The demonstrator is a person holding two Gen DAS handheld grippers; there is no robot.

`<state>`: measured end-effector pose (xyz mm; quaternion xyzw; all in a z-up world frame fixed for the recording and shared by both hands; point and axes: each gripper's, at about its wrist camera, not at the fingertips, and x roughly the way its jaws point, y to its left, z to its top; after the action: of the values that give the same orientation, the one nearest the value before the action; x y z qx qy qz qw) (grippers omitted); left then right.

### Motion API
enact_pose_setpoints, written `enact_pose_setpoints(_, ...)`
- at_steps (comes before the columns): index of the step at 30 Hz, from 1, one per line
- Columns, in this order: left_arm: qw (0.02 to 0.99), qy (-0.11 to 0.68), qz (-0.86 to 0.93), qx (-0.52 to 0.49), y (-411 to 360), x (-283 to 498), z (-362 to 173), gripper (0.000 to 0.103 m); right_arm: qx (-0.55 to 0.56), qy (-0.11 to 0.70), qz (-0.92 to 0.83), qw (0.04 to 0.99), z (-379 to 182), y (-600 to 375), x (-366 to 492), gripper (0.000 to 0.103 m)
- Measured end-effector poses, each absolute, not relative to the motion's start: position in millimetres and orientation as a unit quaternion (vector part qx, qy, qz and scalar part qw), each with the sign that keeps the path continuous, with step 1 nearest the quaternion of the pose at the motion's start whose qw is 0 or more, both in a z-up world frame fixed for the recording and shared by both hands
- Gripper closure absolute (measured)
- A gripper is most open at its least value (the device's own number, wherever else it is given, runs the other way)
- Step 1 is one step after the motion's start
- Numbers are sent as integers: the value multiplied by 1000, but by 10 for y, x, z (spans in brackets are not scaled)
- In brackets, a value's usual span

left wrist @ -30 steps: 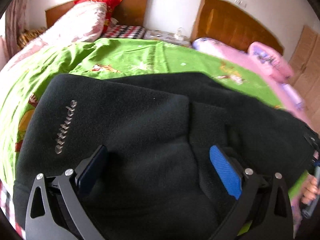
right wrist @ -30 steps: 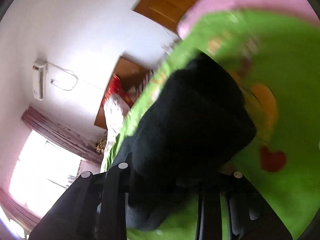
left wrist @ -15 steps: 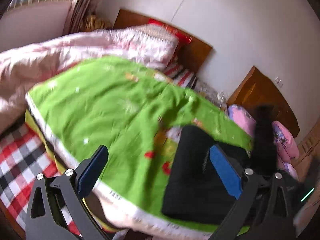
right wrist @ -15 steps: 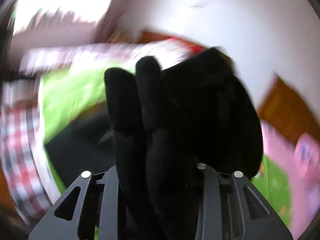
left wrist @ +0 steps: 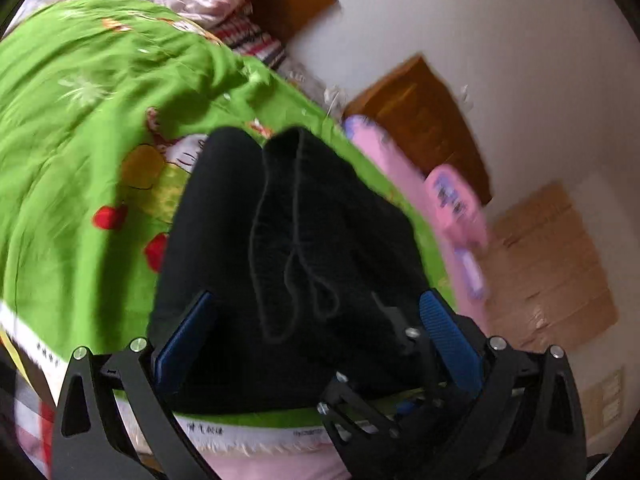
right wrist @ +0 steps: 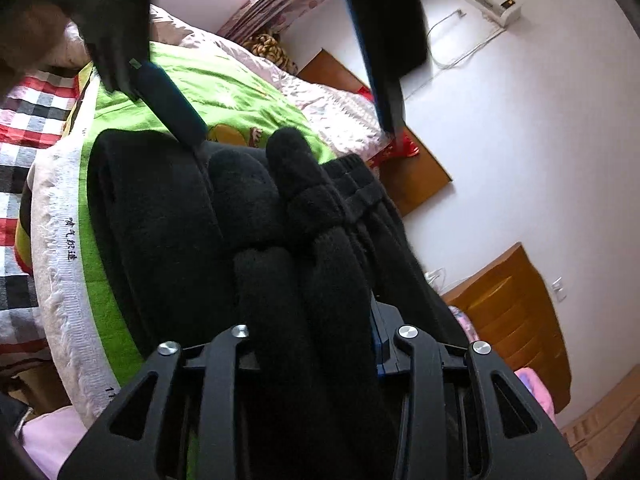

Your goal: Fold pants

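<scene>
Black fleece pants [left wrist: 280, 240] lie folded in a thick stack on the green blanket [left wrist: 80, 140], near the bed's front edge. My left gripper [left wrist: 316, 300] hovers open just over the stack, its blue pads wide apart and touching nothing. The right gripper [right wrist: 308, 320] has thick rolls of the pants [right wrist: 160, 220] bunched between its fingers; its jaws are opening, with the fabric still filling the gap. The right wrist view shows the left gripper's fingers [right wrist: 172, 108] above the stack. The right gripper's frame [left wrist: 380, 380] shows low in the left wrist view.
A pink quilt [right wrist: 320, 100] and pillows are heaped at the head of the bed by a wooden headboard [left wrist: 420, 120]. A checked sheet [right wrist: 24, 120] lies beside the blanket's white hem [right wrist: 52, 240]. Cardboard [left wrist: 552, 260] leans on the wall. A person's hand [right wrist: 28, 36] holds the left gripper.
The pants went from a wide spread under my left gripper to a compact stack. The left gripper pulled back, then swung in over it. The right gripper carried its bunched fold down onto the stack.
</scene>
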<state>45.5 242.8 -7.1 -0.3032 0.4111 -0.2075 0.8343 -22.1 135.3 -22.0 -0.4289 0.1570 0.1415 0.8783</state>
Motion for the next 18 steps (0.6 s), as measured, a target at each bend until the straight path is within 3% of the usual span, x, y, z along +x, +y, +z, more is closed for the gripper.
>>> enact_pose_setpoints(13,783,489,-215,-319,2041,782,-147,4,-389,127,162,898,-164,1219,-433,68)
enact_pose_setpoints(14,787,488,-207,-317,2031,828,-156,9,-385,130,168,898,-155,1197,-450,66)
enact_pose_setpoints(15,794,489,-187,-310,2025,853,-152,20,-383,135,178,896,-140,1186,-470,53)
enact_pose_setpoints(16,799,489,-179,-302,2014,866,-144,25,-387,145,189,891,-127,1144,-512,47)
enact_pose_setpoints(18,803,493,-171,-289,1993,878,-167,35,-382,152,214,886,-26,997,-613,42)
